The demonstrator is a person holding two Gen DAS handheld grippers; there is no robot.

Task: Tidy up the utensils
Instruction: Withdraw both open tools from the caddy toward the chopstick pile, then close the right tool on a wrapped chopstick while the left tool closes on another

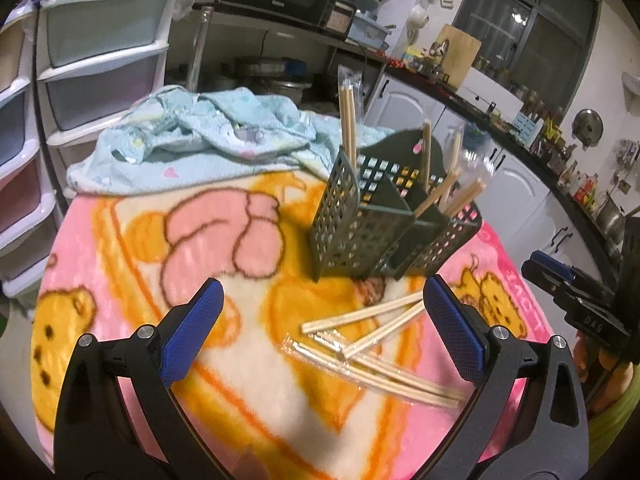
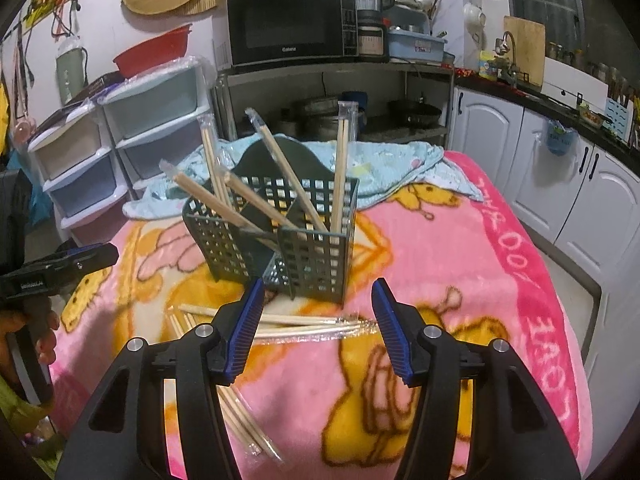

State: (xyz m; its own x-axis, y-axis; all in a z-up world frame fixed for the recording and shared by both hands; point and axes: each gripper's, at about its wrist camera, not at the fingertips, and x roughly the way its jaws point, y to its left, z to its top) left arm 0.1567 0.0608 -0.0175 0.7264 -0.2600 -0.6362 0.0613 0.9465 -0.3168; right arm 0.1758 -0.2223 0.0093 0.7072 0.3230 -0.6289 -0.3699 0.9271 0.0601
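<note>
Nearest to me are my own two grippers, black frames with blue ribbed pads. On my left gripper the jaws stand wide apart with nothing between them, hanging above the blanket. On my right gripper the jaws are partly open, narrower than on the left, and they too grip nothing; they hover just in front of the loose chopsticks.

Under both spreads the pink and orange fleece blanket with cartoon bears, covering the whole surface. At its far edge lies a crumpled pale blue printed cloth.

On the blanket stands the dark green perforated plastic utensil caddy, upright, split into compartments. Several pairs of wooden chopsticks in clear plastic sleeves stick out of it, one pair nearly upright on the right side, the others leaning to the left at different angles. Which compartment each sits in I cannot tell.

On the blanket, near the caddy's base, lies a loose pile of wrapped wooden chopsticks, crossing one another, some flat, some fanned.
</note>
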